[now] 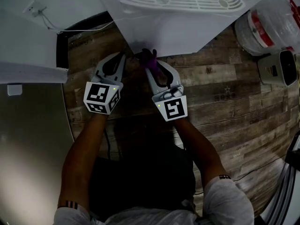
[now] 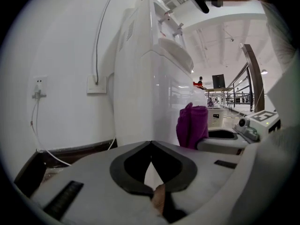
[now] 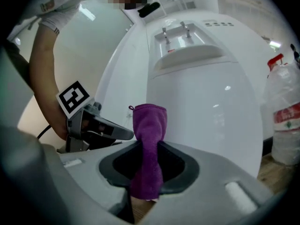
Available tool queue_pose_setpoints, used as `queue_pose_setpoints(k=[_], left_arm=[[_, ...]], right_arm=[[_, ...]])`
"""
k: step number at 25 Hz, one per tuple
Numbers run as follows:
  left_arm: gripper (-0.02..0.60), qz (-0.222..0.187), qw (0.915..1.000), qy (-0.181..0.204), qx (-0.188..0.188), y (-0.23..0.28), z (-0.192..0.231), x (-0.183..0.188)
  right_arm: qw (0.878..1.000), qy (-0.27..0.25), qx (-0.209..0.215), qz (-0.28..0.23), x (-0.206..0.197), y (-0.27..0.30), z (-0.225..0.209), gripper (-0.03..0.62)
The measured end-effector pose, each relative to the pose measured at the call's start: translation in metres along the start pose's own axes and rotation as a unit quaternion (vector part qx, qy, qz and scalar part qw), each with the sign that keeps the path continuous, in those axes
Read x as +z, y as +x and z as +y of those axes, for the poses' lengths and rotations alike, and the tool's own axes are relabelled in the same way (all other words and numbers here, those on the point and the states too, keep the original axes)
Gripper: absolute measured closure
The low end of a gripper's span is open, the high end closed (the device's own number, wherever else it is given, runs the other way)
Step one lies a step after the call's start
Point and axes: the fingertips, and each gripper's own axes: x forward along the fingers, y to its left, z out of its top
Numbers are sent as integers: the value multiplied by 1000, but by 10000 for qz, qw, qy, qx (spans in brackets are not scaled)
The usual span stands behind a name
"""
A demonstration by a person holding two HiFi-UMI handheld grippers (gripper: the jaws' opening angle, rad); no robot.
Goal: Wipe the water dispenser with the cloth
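A white water dispenser [image 1: 173, 18] stands straight ahead, its front panel [image 3: 206, 102] and two taps [image 3: 174, 34] showing in the right gripper view. My right gripper [image 1: 151, 64] is shut on a folded purple cloth [image 3: 149, 146], which sticks up between the jaws close to the dispenser's lower front. The cloth [image 1: 149, 56] also shows in the head view and the cloth [image 2: 192, 125] in the left gripper view. My left gripper [image 1: 123, 60] is shut with nothing in it, just left of the right one, near the dispenser's side [image 2: 145, 88].
A large water bottle [image 1: 269, 22] with a red label stands on the wooden floor to the right, with a small white device [image 1: 280, 68] beside it. A wall socket and cord [image 2: 38, 95] are on the white wall to the left. A pale surface [image 1: 28, 139] lies at my left.
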Motion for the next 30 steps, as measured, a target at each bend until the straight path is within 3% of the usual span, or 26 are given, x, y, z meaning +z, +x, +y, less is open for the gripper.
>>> queue_pose_setpoints(k=[8,17,22,30], left_arm=[[583,268,9996,-122,32,-2,2,-28],[583,353,9992,-52,-183,9,-10,-38],[583,350,9990,-11,-271,16,-15,-37],[583,382,9987,-92,-318,17,-18,-42]], right_arm=[[9994,-256,211,103,-45,40,23,497],[9993,-218,-259,157,-57,35,-14,499],[9958,77,-904,83,-63,5,-66,499],[9772,367,-2077,234,-84,-51,-168,499]])
